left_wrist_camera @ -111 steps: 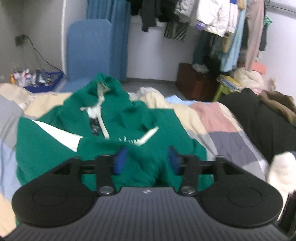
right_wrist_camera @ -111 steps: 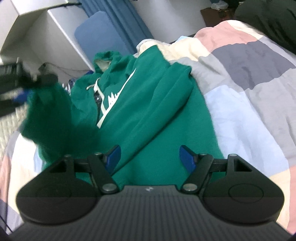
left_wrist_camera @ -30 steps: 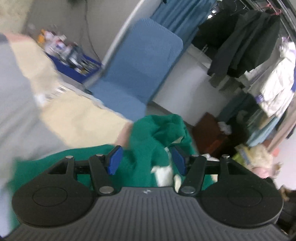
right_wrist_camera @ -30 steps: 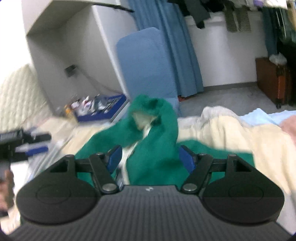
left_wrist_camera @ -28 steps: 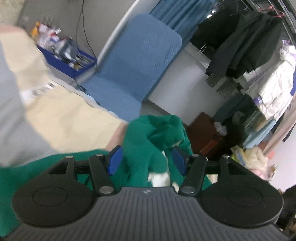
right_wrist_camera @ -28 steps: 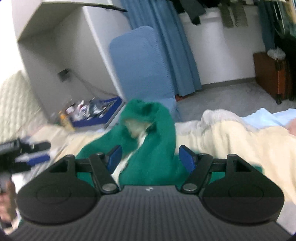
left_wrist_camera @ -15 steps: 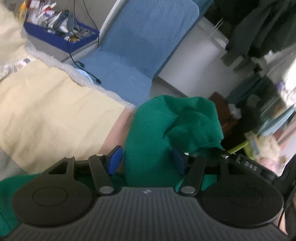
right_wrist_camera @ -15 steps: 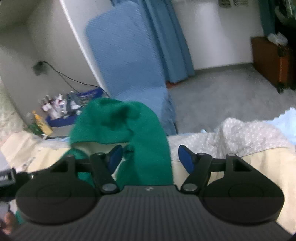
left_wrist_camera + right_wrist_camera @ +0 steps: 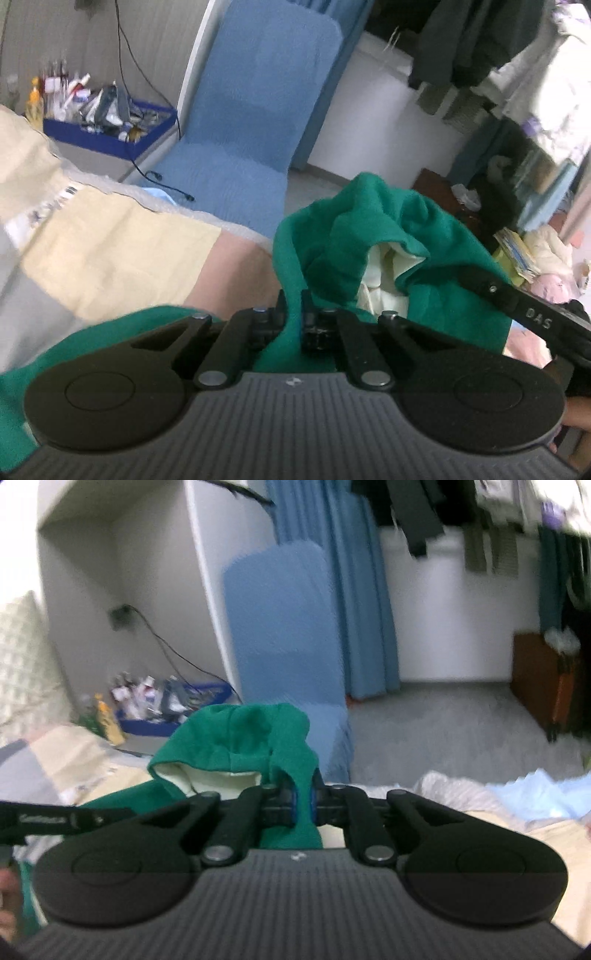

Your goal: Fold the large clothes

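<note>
A green hoodie (image 9: 373, 229) with a cream-lined hood lies on the patchwork bedspread (image 9: 110, 243). My left gripper (image 9: 294, 314) is shut on the left edge of the hood, green cloth pinched between its pads. My right gripper (image 9: 302, 805) is shut on the hood's right edge (image 9: 295, 768). The hood (image 9: 236, 734) stands bunched up between the two grippers, its cream lining showing. The right gripper's body (image 9: 524, 314) crosses the right side of the left wrist view. The left gripper's arm (image 9: 55, 818) shows at the left in the right wrist view.
A blue padded chair (image 9: 258, 110) stands just past the bed's far edge. A blue box of bottles and clutter (image 9: 107, 125) sits at the left on a low shelf. Hanging clothes (image 9: 480, 55) and a brown case (image 9: 543, 679) fill the right. Grey carpet lies beyond.
Both grippers have moved in toward the hood and shut on its two edges. The hood now stands lifted and bunched between them.
</note>
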